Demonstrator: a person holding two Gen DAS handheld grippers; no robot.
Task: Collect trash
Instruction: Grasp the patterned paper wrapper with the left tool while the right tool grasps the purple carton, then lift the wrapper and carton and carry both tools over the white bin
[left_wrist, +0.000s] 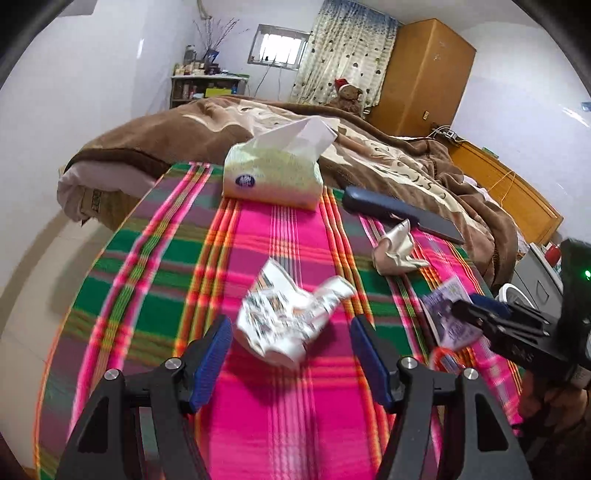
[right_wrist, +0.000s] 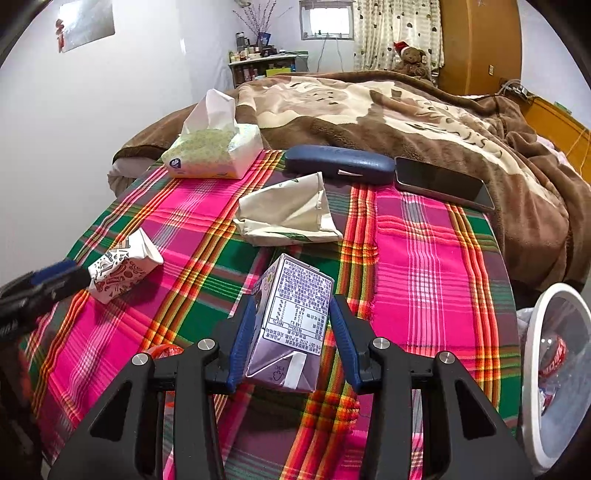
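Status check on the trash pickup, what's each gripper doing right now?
Right gripper shut on purple carton. Left gripper open around crumpled patterned carton, not gripping. Cream wrapper still on blanket. White bin at right, path clear.

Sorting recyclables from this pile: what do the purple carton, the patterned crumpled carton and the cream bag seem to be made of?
Purple carton: coated paperboard, slightly glossy, with a sharp folded corner flap and printed panel. Patterned crumpled carton: likely thin printed paperboard, matte; it holds stiff creases. Cream bag: probably paper, matte, with flat crisp folds, though a thin plastic lining cannot be ruled out.
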